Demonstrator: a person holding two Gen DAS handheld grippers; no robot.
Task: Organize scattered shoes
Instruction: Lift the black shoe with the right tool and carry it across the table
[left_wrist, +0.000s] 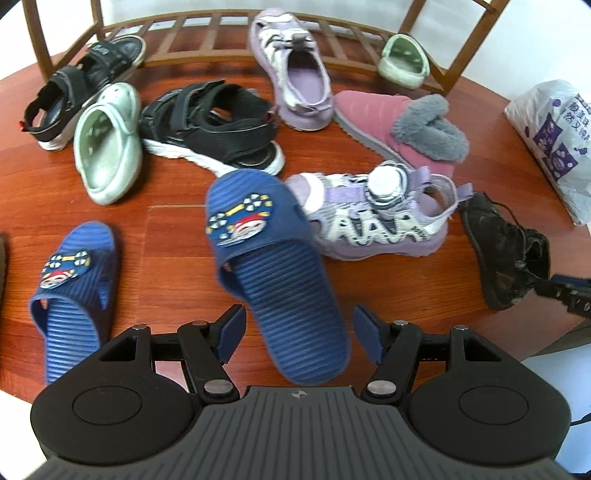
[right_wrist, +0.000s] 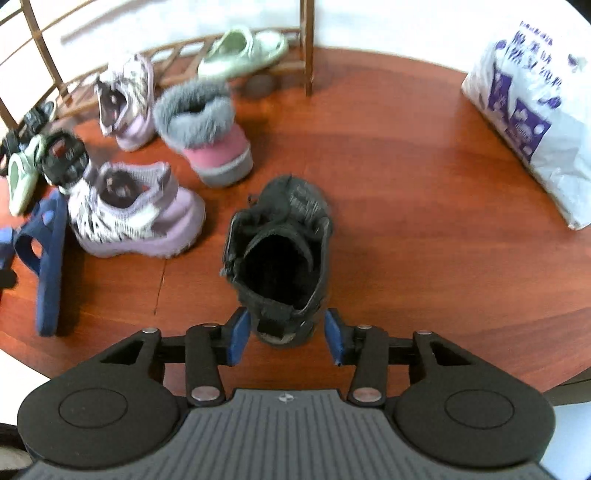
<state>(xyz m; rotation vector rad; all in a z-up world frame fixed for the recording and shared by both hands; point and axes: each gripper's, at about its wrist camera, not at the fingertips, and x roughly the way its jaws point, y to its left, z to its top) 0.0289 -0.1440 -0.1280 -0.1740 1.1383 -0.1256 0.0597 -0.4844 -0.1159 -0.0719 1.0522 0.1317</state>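
Flanking the heel of a black boot (right_wrist: 280, 254), our right gripper (right_wrist: 282, 338) has its blue pads (right_wrist: 239, 338) spread to either side, seemingly just clear of the leather, so nothing is clamped. Our left gripper (left_wrist: 295, 338) is likewise spread wide, with the heel of a blue slipper (left_wrist: 273, 266) lying between its fingers but not pinched. Outward from the jaws, the slipper's toe rides up against a purple sneaker (left_wrist: 380, 218), and its mate (left_wrist: 74, 288) sits apart to the left. Farther on lie a pink fur-lined shoe (left_wrist: 402, 129), two black sandals (left_wrist: 214, 125), a green clog (left_wrist: 107, 144) and a second purple sneaker (left_wrist: 295, 81); that sneaker's toe and another clog (left_wrist: 404, 61) rest on the slatted rack (left_wrist: 207, 40). A printed bag (right_wrist: 532, 122) stands well off to the right. The shoes remain unpaired on the wood floor (right_wrist: 406, 221). We judge two risks: closing on the boot's soft collar could collapse it and let the boot swing or drop, and lifting the slipper by its thin heel could let it pivot, drag over the sneaker and knock it aside.
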